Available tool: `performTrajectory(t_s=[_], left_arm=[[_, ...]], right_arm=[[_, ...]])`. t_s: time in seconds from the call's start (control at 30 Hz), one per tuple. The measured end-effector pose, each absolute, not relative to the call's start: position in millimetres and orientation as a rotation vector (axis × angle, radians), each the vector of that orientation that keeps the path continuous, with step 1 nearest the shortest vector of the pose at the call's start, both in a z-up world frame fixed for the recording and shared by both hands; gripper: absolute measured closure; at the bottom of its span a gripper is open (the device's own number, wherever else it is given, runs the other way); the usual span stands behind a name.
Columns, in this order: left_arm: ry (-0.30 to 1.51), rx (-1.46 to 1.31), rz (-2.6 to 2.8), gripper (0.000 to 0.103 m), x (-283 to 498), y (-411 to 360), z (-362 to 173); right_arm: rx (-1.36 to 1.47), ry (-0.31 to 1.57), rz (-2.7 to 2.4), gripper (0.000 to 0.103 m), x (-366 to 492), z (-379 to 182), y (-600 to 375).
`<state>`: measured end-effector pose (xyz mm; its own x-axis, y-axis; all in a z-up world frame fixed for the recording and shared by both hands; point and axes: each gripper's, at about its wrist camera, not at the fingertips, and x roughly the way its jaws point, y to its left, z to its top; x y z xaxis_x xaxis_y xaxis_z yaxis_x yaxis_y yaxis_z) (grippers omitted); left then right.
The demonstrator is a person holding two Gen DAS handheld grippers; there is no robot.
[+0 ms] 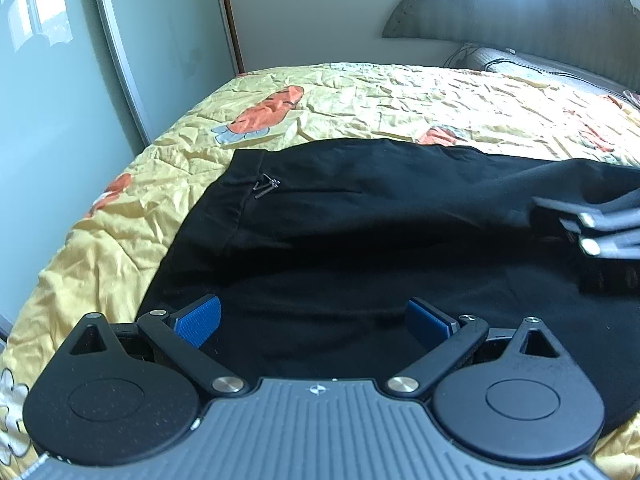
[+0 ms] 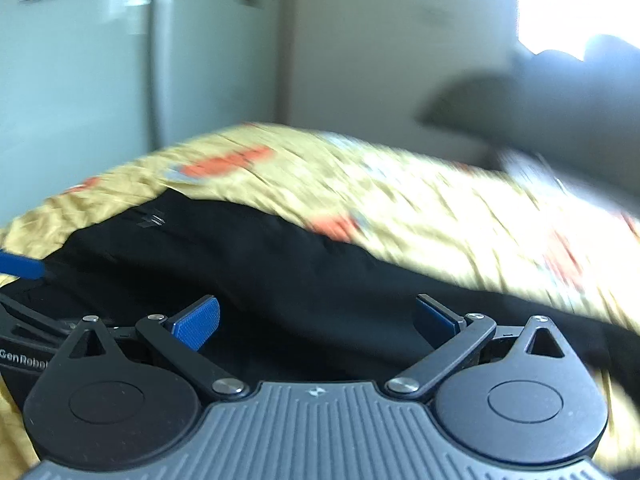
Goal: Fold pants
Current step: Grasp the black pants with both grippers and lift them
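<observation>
Black pants [image 1: 360, 220] lie spread on a yellow patterned bedspread [image 1: 360, 92], with a zip pocket [image 1: 266, 186] near their far left end. My left gripper [image 1: 314, 322] is open, its blue pads wide apart just above the near part of the pants, holding nothing. In the right wrist view, which is motion-blurred, my right gripper [image 2: 316, 322] is also open and empty over the pants [image 2: 280, 264]. The right gripper's body shows at the right edge of the left wrist view [image 1: 600, 228]. A blue pad of the left gripper shows at the left edge of the right wrist view [image 2: 22, 268].
The bed's left edge [image 1: 100, 208] drops off beside a pale green sliding wardrobe door [image 1: 60, 80]. A grey headboard [image 1: 520, 4] and a pillow [image 1: 520, 62] are at the far right. The bedspread [image 2: 440, 204] extends beyond the pants.
</observation>
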<state>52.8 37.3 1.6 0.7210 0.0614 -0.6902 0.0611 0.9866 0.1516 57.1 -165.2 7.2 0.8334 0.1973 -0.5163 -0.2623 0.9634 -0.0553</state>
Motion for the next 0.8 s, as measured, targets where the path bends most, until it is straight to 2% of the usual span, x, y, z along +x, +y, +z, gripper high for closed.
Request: performTrajectory(t_s=[0.2, 0.43, 0.5, 0.57, 0.63, 0.67, 0.7, 0.73, 0.77, 0.8], left_arm=[[0.796, 0.13, 0.031, 0.003, 76, 56, 5], [0.84, 0.089, 0.079, 0.003, 110, 81, 15], [0.854, 0.077, 0.085, 0.003, 122, 86, 19], [0.861, 0.06, 0.093, 0.003, 132, 90, 22], [0.863, 0.049, 0.098, 0.003, 142, 92, 25], [0.862, 0.047, 0.104, 0.003, 146, 92, 27], [0.862, 0.044, 0.108, 0.003, 152, 92, 28], [0.864, 0.038, 0.107, 0.003, 158, 92, 29], [0.871, 0.028, 0.102, 0.003, 165, 92, 30], [0.882, 0.013, 0.1, 0.003, 172, 93, 31]], right_arm=[[-0.126, 0.66, 0.402, 0.0, 155, 11, -158], [-0.104, 0.775, 0.534, 0.002, 250, -9, -152], [-0.111, 0.785, 0.599, 0.018, 266, -14, -147], [-0.125, 0.789, 0.659, 0.024, 278, -19, -140], [-0.159, 0.807, 0.709, 0.024, 290, -25, -129], [-0.174, 0.821, 0.723, 0.032, 296, -29, -125], [-0.181, 0.837, 0.738, 0.044, 301, -33, -122], [-0.173, 0.852, 0.754, 0.047, 304, -35, -120], [-0.168, 0.843, 0.769, 0.056, 304, -35, -119], [-0.159, 0.845, 0.798, 0.074, 302, -34, -119]])
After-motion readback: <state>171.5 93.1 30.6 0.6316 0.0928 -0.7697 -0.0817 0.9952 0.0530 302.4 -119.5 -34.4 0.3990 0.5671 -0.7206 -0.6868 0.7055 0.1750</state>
